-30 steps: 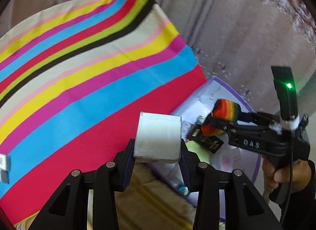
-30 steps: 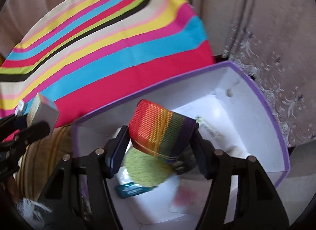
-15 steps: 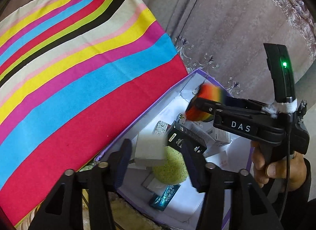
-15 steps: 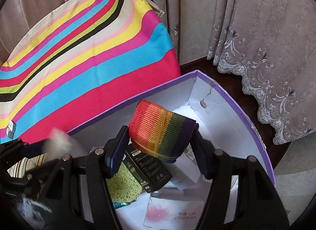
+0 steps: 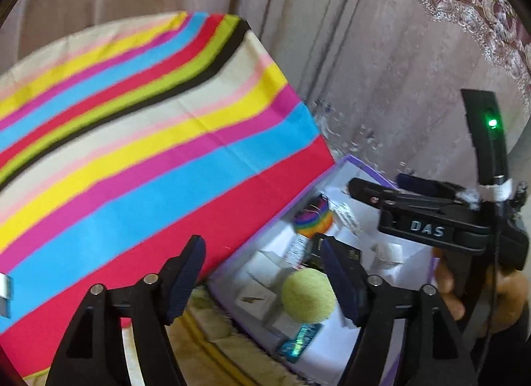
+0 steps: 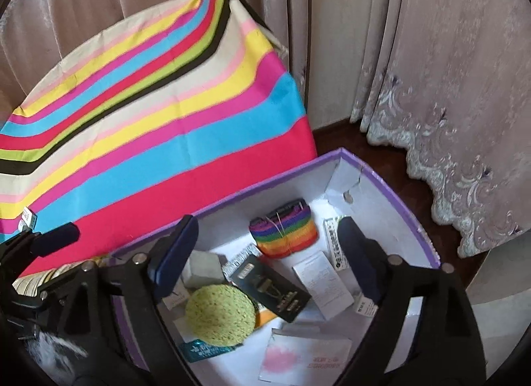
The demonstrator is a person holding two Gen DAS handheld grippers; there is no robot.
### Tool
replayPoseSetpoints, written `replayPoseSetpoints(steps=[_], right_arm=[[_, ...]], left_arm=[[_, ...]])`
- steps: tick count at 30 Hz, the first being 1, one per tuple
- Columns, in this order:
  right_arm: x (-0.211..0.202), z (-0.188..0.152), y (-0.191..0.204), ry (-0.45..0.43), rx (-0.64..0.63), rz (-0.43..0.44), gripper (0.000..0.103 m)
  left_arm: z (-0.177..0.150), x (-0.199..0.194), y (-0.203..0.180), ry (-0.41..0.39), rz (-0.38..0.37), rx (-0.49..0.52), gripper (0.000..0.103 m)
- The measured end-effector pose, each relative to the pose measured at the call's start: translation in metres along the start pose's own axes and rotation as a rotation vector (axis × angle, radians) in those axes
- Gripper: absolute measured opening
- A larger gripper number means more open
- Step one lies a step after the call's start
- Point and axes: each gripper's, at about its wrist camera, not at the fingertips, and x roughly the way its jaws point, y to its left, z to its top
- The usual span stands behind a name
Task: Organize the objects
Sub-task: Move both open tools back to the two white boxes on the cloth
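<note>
Box (image 6: pixel 391 187), "DAS" on right gripper (image 5: pixel 428 228)

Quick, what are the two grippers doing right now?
Left gripper: empty, jaws opening.
Right gripper: empty, jaws opening over the purple box.

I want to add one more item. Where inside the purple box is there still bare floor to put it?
Bare white floor shows in the far corner of the purple box, beyond the rainbow strap roll. The near half is crowded: green ball, black package, papers. The striped cloth beside the box lies mostly bare.
</note>
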Motion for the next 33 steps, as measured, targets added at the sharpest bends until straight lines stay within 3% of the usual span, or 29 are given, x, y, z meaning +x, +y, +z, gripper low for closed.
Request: replayPoseSetpoints(steps=[4, 6, 9, 13, 15, 18, 24, 33], right_arm=[[-0.021, 0.004, 0.016, -0.077, -0.011, -0.014, 0.093], [-0.028, 0.006, 0.026, -0.109, -0.017, -0.049, 0.093], [-0.037, 0.008, 0.040, -0.165, -0.039, -0.073, 0.093], [-0.044, 0.011, 0.061, -0.173, -0.076, -0.052, 0.093], [-0.046, 0.009, 0.069, -0.174, -0.072, -0.017, 0.094], [-0.038, 0.007, 0.090, -0.103, -0.096, 0.048, 0.094], [-0.021, -0.007, 0.146, -0.015, -0.159, 0.163, 0.094], [-0.009, -0.027, 0.220, 0.067, -0.257, 0.294, 0.094]], left_arm=[[0.000, -0.023, 0.004, -0.104, 0.196, 0.012, 0.078], [-0.003, -0.035, 0.008, -0.159, 0.218, 0.037, 0.085], [-0.007, -0.053, 0.020, -0.228, 0.251, 0.018, 0.086], [-0.013, -0.071, 0.049, -0.259, 0.199, -0.034, 0.086], [-0.018, -0.078, 0.065, -0.235, 0.204, -0.064, 0.086], [-0.030, -0.084, 0.091, -0.203, 0.223, -0.101, 0.086], [-0.055, -0.103, 0.153, -0.166, 0.251, -0.281, 0.085], [-0.094, -0.135, 0.221, -0.142, 0.285, -0.399, 0.085]])
